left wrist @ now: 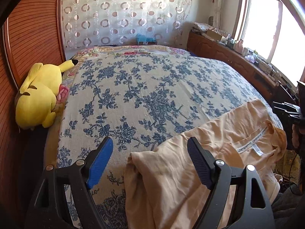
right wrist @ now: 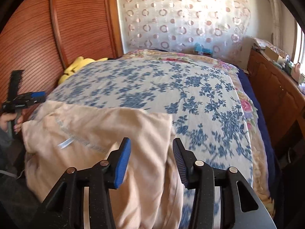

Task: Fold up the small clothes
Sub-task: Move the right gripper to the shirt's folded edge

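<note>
A pale peach garment (left wrist: 190, 162) with a white neck label lies crumpled at the near edge of the bed; it also shows in the right wrist view (right wrist: 114, 133). My left gripper (left wrist: 150, 145) is open, hovering over the garment's left edge, holding nothing. My right gripper (right wrist: 151, 145) is open above the garment's right part, empty. The left gripper also shows at the far left of the right wrist view (right wrist: 28, 99); the right gripper shows at the right edge of the left wrist view (left wrist: 289, 110).
The bed has a blue floral cover (left wrist: 143, 87). A yellow plush toy (left wrist: 40, 95) lies at its left by the wooden headboard (left wrist: 32, 34). A wooden cabinet with clutter (left wrist: 238, 53) runs along the window side.
</note>
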`<action>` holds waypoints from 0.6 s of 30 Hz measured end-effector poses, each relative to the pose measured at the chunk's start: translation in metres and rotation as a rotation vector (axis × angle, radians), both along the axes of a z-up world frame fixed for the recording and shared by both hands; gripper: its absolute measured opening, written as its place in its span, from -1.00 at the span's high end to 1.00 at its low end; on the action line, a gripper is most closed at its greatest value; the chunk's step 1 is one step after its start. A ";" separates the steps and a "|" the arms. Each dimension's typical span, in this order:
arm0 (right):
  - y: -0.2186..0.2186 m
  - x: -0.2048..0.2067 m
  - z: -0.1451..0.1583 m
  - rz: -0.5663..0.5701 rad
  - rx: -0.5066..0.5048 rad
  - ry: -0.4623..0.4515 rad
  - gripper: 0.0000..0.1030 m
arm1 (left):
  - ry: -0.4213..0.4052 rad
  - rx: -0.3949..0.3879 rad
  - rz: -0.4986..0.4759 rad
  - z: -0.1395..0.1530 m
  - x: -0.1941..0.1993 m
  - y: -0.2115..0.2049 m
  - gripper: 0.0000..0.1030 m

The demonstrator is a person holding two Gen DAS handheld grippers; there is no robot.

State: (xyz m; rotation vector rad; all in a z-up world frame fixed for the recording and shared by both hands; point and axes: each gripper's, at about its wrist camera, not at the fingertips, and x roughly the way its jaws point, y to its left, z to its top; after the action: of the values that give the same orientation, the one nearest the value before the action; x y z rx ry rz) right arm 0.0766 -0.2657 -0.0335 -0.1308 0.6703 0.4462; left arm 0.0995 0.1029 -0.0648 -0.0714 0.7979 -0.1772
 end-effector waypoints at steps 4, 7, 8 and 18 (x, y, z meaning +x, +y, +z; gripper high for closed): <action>0.009 0.033 -0.018 -0.024 -0.017 0.049 0.03 | 0.035 0.007 0.006 -0.012 0.004 0.002 -0.57; 0.014 0.047 -0.026 -0.030 -0.010 0.080 0.00 | 0.056 0.016 0.015 -0.018 0.003 0.004 -0.53; 0.013 0.051 -0.027 -0.030 0.002 0.087 -0.02 | 0.063 0.018 0.016 -0.020 0.003 0.005 -0.51; 0.008 0.050 -0.031 -0.012 0.043 0.100 -0.08 | 0.070 -0.015 0.017 -0.026 -0.006 0.008 -0.05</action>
State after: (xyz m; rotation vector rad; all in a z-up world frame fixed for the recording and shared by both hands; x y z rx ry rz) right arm 0.1265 -0.2574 -0.0643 -0.0637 0.7585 0.4572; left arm 0.0933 0.1108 -0.0909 -0.0986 0.8658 -0.1654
